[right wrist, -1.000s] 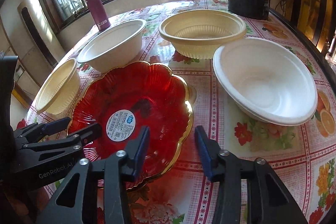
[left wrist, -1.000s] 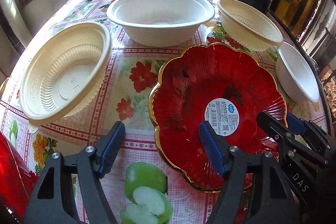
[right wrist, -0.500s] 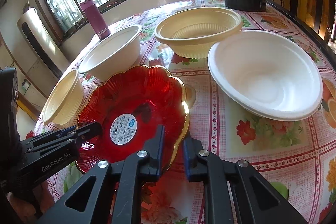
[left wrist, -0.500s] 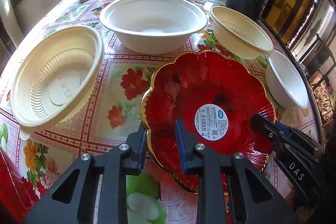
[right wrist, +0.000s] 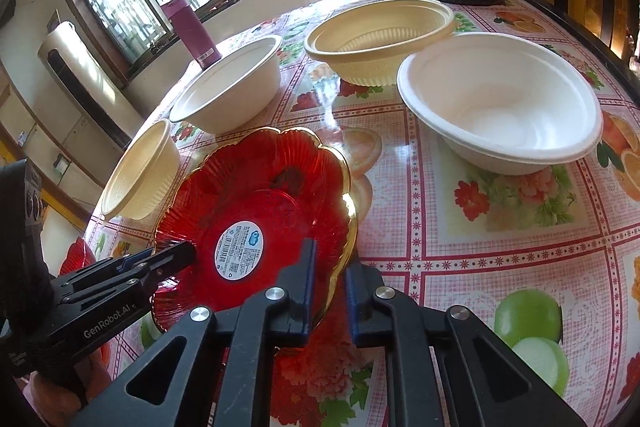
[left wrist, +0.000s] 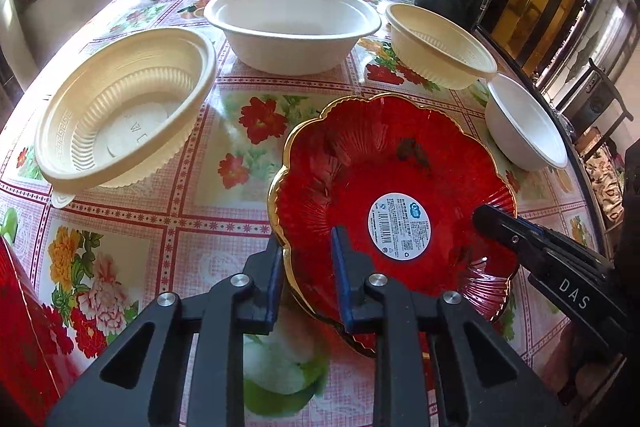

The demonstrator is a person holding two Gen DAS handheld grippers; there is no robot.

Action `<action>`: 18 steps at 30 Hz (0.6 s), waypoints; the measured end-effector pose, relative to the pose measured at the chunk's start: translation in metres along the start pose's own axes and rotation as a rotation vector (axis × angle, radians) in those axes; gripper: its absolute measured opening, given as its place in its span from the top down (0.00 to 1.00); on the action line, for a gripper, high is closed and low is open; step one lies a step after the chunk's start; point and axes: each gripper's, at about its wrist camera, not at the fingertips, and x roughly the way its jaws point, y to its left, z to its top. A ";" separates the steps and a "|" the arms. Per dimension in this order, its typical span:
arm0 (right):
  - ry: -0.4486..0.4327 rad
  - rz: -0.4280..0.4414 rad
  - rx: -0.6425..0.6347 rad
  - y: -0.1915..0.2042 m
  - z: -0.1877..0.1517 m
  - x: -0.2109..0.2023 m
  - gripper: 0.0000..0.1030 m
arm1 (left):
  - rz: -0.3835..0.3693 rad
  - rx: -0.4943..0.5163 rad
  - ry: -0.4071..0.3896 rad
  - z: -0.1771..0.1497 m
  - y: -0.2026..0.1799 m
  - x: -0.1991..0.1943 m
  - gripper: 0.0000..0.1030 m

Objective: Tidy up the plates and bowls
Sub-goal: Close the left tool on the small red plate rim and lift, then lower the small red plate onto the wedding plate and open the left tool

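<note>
Gripping: my left gripper (left wrist: 306, 277) and right gripper (right wrist: 329, 285) have just closed, each pinching the gold rim of the red scalloped glass plate (left wrist: 400, 183) from opposite sides, over the floral-clothed table (left wrist: 192, 203).
Look: translucent, ribbed, round white barcode sticker (left wrist: 401, 225) at centre.
Count: two white paper bowls (left wrist: 292, 27) (left wrist: 524, 125); two cream ribbed plastic bowls (left wrist: 124, 111) (left wrist: 440, 45).
Right view only: white standing appliance (right wrist: 76, 75) beside the window.

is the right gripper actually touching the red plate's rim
Touching. In the right wrist view the right gripper has a blue pad on each side of the red plate, clamping its gold rim.
</note>
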 end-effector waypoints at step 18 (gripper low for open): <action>-0.037 0.017 -0.003 -0.002 -0.036 -0.035 0.89 | -0.083 0.007 0.015 -0.037 -0.002 -0.026 0.84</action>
